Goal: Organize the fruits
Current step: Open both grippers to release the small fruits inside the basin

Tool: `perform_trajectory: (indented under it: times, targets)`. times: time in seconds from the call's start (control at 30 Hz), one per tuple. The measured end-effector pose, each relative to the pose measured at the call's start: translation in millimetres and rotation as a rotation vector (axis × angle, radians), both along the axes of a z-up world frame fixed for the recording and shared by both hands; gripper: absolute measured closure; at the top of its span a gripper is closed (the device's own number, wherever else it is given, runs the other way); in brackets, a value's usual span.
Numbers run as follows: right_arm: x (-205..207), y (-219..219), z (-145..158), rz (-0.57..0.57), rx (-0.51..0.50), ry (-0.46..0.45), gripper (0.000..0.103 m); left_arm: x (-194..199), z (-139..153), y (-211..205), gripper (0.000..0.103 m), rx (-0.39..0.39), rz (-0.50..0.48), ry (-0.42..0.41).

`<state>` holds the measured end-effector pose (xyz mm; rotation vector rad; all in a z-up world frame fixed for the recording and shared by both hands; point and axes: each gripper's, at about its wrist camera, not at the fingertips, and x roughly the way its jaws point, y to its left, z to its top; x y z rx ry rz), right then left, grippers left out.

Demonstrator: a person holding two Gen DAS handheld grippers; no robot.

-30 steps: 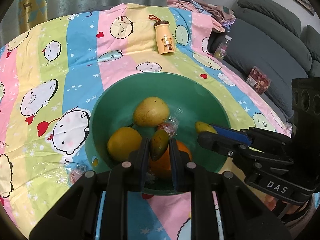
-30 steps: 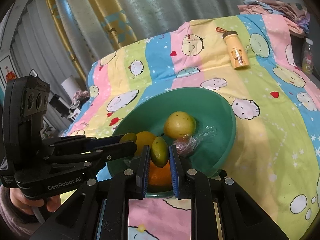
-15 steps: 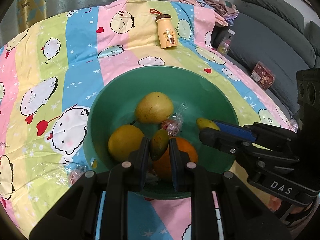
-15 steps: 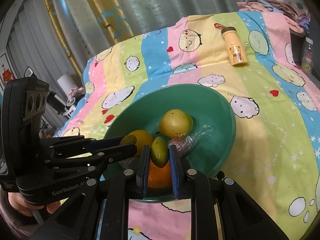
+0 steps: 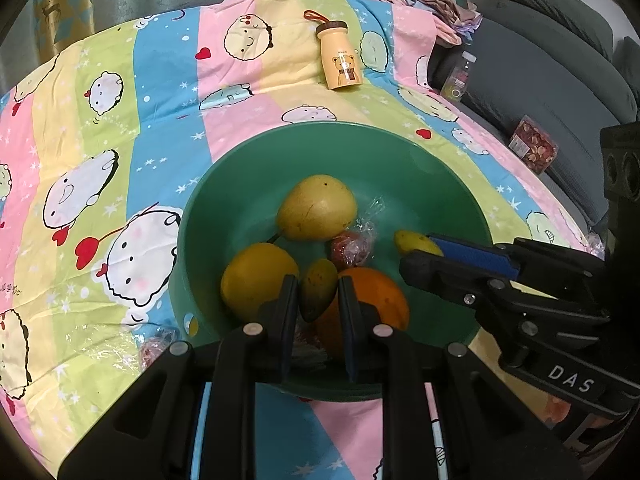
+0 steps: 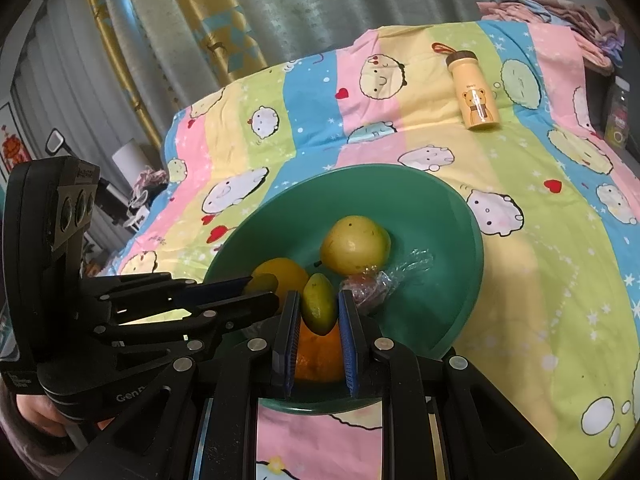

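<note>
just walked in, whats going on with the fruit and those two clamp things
A person is sorting fruit with a handheld gripper in each hand. The left gripper is shut on a small greenish mango, and the right gripper is shut on another small mango. Both hang over the green bowl, which already holds a yellow pear, a yellow fruit, an orange and a wrapped item.
</note>
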<state>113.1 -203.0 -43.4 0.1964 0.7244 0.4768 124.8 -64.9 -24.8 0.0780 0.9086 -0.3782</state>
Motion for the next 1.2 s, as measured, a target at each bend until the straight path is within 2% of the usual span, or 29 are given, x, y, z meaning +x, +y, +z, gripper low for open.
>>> perform_trajectory:
  times: [0.6, 0.8, 0.93, 1.0, 1.07, 1.2]
  targets:
    - [0.6, -0.6, -0.8, -0.017, -0.001, 0.000, 0.082, 1.9, -1.7, 3.5, 0.083, -0.001, 0.013, 0.005]
    - [0.4, -1.7, 1.1, -0.021, 0.005, 0.002, 0.082, 2.1, -0.1, 5.7, 0.072, -0.001, 0.020, 0.003]
    - [0.4, -2.5, 1.7, -0.026, 0.011, 0.005, 0.082, 1.4, 1.4, 6.3, 0.057, -0.002, 0.026, -0.002]
    - [-0.5, -3.1, 2.2, -0.031, 0.011, 0.004, 0.082, 0.7, 2.3, 6.3, 0.056, -0.003, 0.028, -0.005]
    - [-1.5, -4.0, 2.9, -0.037, 0.015, 0.003, 0.082, 0.3, 3.5, 6.5, 0.051, -0.001, 0.031, -0.009]
    - [-4.5, -7.8, 5.5, -0.056, 0.022, -0.005, 0.073, -2.5, 7.4, 7.3, 0.041, -0.003, 0.036, -0.026]
